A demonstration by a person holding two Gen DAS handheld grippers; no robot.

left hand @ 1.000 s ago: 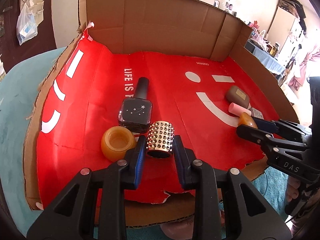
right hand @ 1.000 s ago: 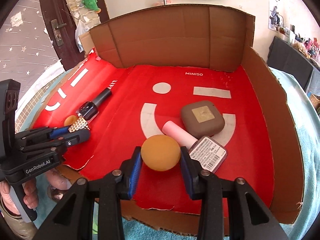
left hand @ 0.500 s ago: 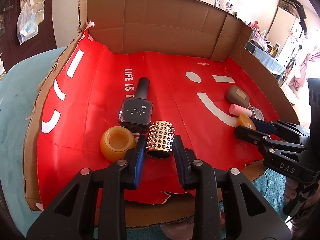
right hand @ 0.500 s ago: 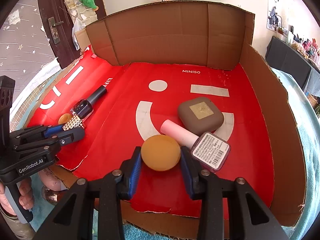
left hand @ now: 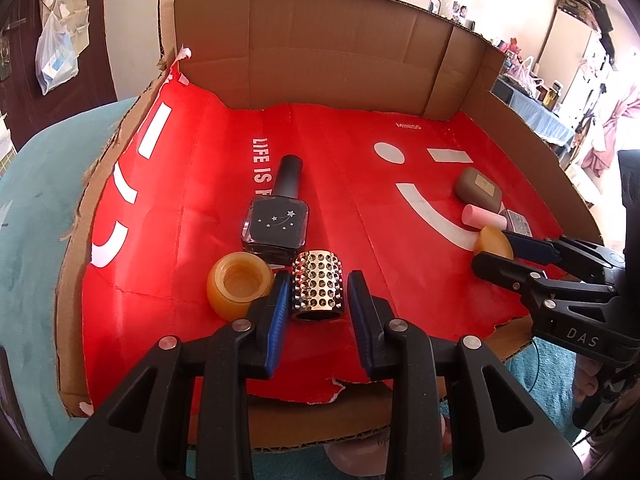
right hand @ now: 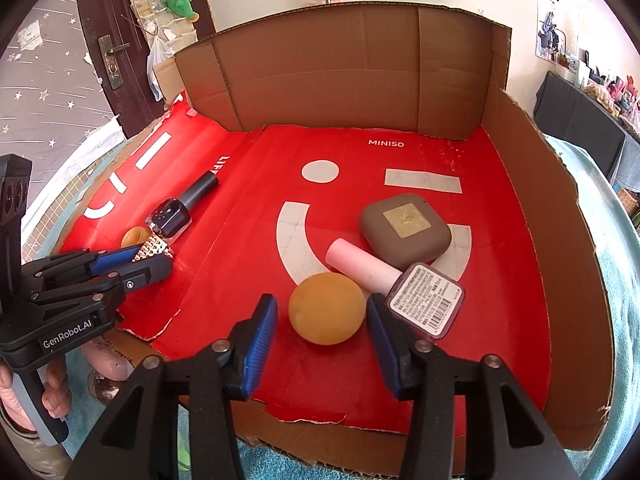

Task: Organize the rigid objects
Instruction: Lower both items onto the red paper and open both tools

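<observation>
A gold studded cylinder (left hand: 318, 285) lies on the red floor of the cardboard tray (left hand: 360, 184), between the open fingers of my left gripper (left hand: 318, 294), with a gap on each side. An amber jar (left hand: 239, 289) sits left of it, and a black nail polish bottle (left hand: 280, 216) lies behind it. In the right wrist view an orange ball (right hand: 327, 307) rests on the red floor between the open fingers of my right gripper (right hand: 322, 330), not touched. A pink nail polish bottle (right hand: 400, 288) and a brown square case (right hand: 405, 224) lie just behind the ball.
Cardboard walls (right hand: 340, 72) stand at the back and right (right hand: 560, 240) of the tray. The tray's front edge (left hand: 320, 412) is low and torn. Teal cloth (left hand: 36, 200) lies under the tray.
Both grippers have opened. The left one let go of the studded cylinder and the right one let go of the orange ball. Both objects now rest on the tray floor.
</observation>
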